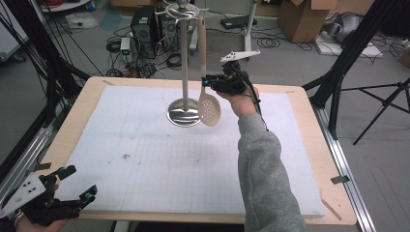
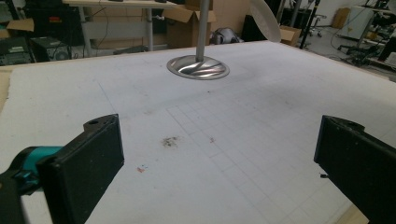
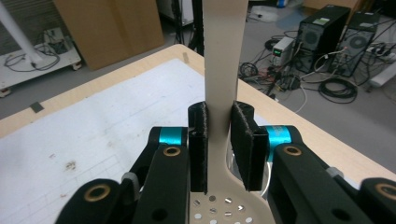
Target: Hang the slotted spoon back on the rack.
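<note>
Gripping the flat handle of a beige slotted spoon (image 3: 225, 70), the right gripper (image 3: 225, 144) has its two black jaws clenched on either side of the handle, just above the point where it widens into the perforated bowl. In the right gripper view the pads press against both edges of the handle, the handle rises straight up beyond the jaws, and the holes of the bowl show directly below them. From the high view, the right gripper (image 1: 209, 82) is held up off the desk (image 1: 309, 145) by a hand in a grey sleeve (image 1: 266, 179), with the spoon (image 1: 209, 108) hanging upright; its bowl sits just below the jaws and its top end reaches the ring of a metal stand (image 1: 184, 58). The stand's pole is just beside the jaws on their far side from the hand, and its round base (image 1: 183, 116) rests on the white mat (image 1: 145, 159), near the spoon's bowl.

The left gripper (image 1: 72, 186) is well apart from the spoon, at the near corner of the desk. Its jaws are released and spread wide, with nothing between them; in the left gripper view the stand's base (image 2: 198, 67) lies well ahead of those jaws, and the mat (image 2: 224, 154) spreads beneath them.
</note>
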Demonstrator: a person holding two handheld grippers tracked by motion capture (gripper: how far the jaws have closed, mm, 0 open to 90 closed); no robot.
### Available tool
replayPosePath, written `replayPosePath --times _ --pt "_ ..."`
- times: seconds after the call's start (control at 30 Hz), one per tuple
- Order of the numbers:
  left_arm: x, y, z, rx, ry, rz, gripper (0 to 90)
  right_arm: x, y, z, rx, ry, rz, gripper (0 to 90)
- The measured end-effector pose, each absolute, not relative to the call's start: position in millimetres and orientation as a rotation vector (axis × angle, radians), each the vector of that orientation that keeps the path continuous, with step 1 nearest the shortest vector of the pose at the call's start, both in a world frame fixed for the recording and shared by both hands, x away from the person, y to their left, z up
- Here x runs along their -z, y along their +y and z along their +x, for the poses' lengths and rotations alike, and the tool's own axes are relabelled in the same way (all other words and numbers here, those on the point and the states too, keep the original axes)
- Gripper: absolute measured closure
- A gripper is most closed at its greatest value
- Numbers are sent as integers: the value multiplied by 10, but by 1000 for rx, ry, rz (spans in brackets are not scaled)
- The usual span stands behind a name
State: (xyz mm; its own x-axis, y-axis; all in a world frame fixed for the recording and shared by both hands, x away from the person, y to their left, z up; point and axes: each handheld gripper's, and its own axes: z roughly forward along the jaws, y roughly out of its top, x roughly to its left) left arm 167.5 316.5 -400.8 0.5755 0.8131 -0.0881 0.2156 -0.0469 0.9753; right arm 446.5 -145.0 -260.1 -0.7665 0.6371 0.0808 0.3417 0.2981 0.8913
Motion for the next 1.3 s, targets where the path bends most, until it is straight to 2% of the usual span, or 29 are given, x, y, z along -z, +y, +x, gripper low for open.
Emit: replayPosePath --times 0.27,0.43,0.5,0.6,0.8,0.87,1.07,1.3 --pt "4008 3152 1695 -605 890 1582 18 2627 -1532 4405 -1481 2238 891 655" --pt "4007 3130 1729 -599 885 1585 18 2672 -1613 4332 -1474 2224 884 534" --pt "4011 3124 1751 -598 883 1586 18 2675 -1651 4298 -1489 2199 860 432" --pt "4013 3108 1786 -593 881 1590 18 2698 -1717 4247 -1523 2188 850 384" --pt "4003 3069 1864 -585 864 1588 18 2738 -1733 4102 -1510 2209 791 201" --pt "4001 3056 1888 -584 860 1586 18 2751 -1721 4059 -1507 2218 767 166" --pt "3991 3045 1951 -616 854 1604 18 2748 -1670 3942 -1491 2269 720 121" --pt "3993 3004 2005 -614 843 1611 18 2730 -1621 3779 -1525 2286 655 117"
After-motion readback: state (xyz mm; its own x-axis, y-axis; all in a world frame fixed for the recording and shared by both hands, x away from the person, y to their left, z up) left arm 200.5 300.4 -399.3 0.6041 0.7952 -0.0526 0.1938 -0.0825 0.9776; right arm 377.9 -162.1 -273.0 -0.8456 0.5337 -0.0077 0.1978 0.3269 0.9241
